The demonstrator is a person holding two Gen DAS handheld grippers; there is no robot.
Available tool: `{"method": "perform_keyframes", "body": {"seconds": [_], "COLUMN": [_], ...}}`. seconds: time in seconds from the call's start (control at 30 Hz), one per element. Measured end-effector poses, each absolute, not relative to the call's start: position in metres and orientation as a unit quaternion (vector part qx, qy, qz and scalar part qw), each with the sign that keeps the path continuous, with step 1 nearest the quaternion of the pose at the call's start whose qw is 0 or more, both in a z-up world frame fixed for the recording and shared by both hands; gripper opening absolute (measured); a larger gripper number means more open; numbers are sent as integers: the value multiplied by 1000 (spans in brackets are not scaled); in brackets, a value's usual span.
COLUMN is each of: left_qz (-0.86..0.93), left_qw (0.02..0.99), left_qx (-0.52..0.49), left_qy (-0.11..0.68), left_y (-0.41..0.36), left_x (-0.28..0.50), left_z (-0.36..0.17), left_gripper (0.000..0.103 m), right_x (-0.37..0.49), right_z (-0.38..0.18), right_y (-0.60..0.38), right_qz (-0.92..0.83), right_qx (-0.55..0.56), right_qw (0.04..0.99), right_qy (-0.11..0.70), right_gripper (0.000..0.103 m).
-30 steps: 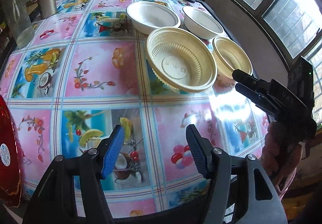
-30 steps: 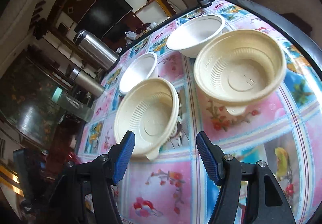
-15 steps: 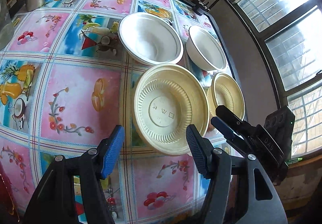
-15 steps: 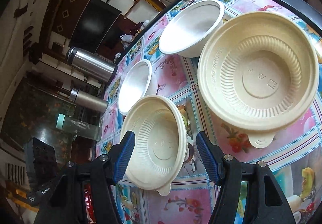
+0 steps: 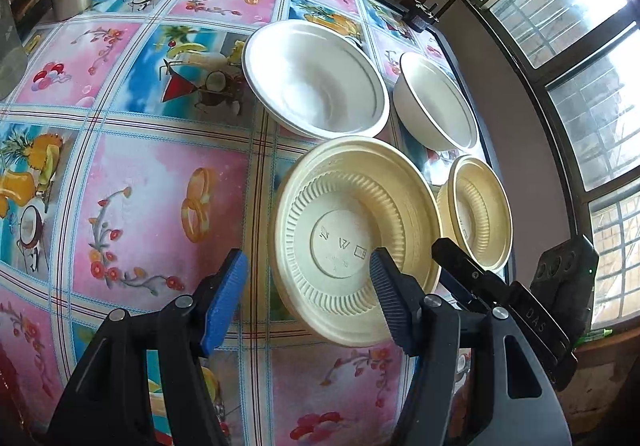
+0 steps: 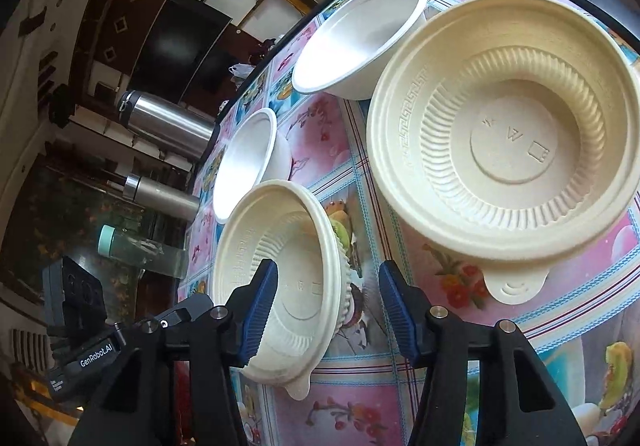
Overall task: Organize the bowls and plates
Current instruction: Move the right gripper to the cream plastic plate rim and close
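Item 1: left gripper, black frame, blue ribbed pads. A second ago it hung back over bare cloth with all the bowls far ahead; it now sits low at the near rim of the large cream ribbed plastic bowl. Jaws spread, one pad outside the rim on the cloth side, the other over the bowl's interior; nothing pinched yet.

Item 2: right gripper, same build. It too has closed in over the last second. Jaws spread astride the near wall of the small cream ribbed plastic bowl, one pad inside the bowl, the other outside; no contact can be confirmed.

Item 3: large white smooth bowl and small white smooth bowl, standing behind the cream pair, untouched, in the same places as before.

Item 4: worktop under a glossy fruit-and-flower patterned cloth; all four bowls rest on it upright, each apart from its neighbour or just beside it, none nested.

Item 5: steel flasks at the far edge, not involved.

Assessment: both approaches look complete and each rim is framed for a pinch; the sorting itself has not begun. Likely next need is a gentle close on each thin rim, which may flex or tip the bowl
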State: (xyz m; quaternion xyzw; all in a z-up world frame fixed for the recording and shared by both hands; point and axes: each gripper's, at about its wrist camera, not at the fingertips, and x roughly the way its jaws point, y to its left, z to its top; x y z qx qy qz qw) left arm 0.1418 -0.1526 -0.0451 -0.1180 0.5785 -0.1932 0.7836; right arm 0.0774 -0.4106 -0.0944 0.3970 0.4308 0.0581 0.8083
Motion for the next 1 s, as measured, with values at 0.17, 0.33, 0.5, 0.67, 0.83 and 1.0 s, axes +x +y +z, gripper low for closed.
{"method": "perform_keyframes", "body": {"seconds": [0.17,0.33,0.5,0.67,0.83,1.0], "left_qz": [-185,-170,-159,-159,-159,-161], "left_qw": [788,798,805,803,803,808], "left_qx": [-120,-117,-116,-107,-105,-93], "left_qy": [575,566,559,565,565,560], "left_y": [-152,-150,-146,-149,-149,-150], "left_x": [143,143,142,140,138,136], "left_z": [-49,-50,-50,-55,-57,-57], "left_gripper": [62,62,53,33,18,9], "right_x": [81,80,81,82,80,79], "right_z": [-97,-97,-97,-98,-95,-94], "right_y": [-409,-410,-407,-405,-404,-404], "right_qz": [60,62,61,55,49,49], "right_qx": [397,397,386,379,368,363], "right_qw": [808,810,813,815,822,825], "right_qy": [432,426,431,434,432,430], "right_gripper": [44,34,20,10,10,10]}}
